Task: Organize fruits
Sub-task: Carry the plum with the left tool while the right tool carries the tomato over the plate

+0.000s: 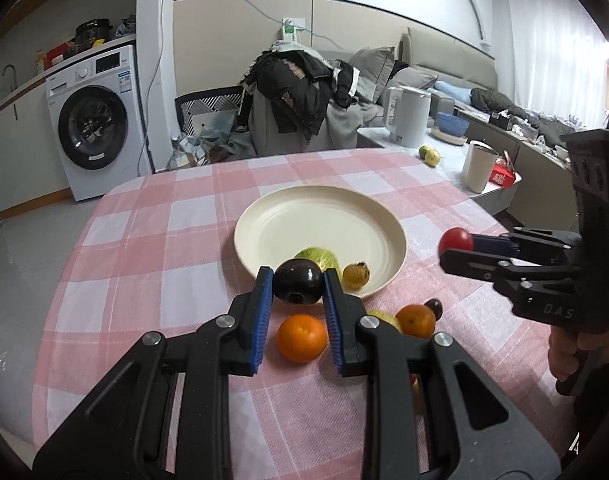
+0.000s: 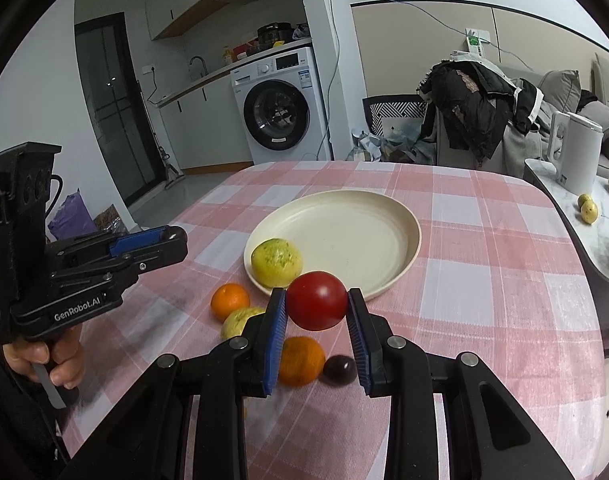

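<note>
My left gripper (image 1: 298, 286) is shut on a dark plum (image 1: 298, 287) and holds it above the near rim of the cream plate (image 1: 320, 220). On the plate lie a yellow-green fruit (image 1: 318, 257) and a small yellow-brown fruit (image 1: 356, 275). My right gripper (image 2: 316, 300) is shut on a red tomato (image 2: 316, 300), above the plate's near rim (image 2: 384, 280). Two oranges (image 1: 302, 338) (image 1: 416, 320), a pale yellow fruit (image 2: 240, 320) and a small dark plum (image 2: 340, 369) lie on the checked cloth in front of the plate.
The pink checked tablecloth (image 1: 152, 264) covers the table. At the right, a side counter holds a white kettle (image 1: 408, 116), a cup (image 1: 479, 166), a blue bowl (image 1: 451, 123) and two small green-yellow fruits (image 1: 430, 156). A clothes-draped chair (image 1: 304, 92) stands behind the table.
</note>
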A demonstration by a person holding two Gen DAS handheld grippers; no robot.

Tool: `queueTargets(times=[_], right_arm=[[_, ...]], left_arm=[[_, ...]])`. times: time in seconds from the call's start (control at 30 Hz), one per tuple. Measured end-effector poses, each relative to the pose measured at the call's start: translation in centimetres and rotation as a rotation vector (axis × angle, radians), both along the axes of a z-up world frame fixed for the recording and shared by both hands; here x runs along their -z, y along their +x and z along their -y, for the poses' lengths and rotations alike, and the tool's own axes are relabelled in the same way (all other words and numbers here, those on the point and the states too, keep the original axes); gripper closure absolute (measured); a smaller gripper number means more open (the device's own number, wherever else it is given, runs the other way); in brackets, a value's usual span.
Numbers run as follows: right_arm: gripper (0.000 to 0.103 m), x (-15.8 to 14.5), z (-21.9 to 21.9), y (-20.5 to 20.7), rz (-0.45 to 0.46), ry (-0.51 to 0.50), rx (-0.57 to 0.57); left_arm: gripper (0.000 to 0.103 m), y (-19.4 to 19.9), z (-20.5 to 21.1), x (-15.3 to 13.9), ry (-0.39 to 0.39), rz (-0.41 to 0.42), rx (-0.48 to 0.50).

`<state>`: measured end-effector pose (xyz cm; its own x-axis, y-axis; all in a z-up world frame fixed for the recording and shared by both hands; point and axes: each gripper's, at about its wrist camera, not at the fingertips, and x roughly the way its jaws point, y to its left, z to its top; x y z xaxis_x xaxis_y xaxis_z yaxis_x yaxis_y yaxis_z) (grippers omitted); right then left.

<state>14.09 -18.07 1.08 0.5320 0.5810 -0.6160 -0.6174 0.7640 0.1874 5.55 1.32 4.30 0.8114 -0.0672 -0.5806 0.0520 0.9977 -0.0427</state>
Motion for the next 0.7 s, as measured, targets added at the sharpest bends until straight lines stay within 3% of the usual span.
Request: queueTargets(times=[0.7], right_arm=[[0.072,0.4,-1.3,5.3,-0.051,0.014,0.041]], left_arm=[[0.081,7.3,-0.8,2.4,-0.016,-0.012,-0.026]])
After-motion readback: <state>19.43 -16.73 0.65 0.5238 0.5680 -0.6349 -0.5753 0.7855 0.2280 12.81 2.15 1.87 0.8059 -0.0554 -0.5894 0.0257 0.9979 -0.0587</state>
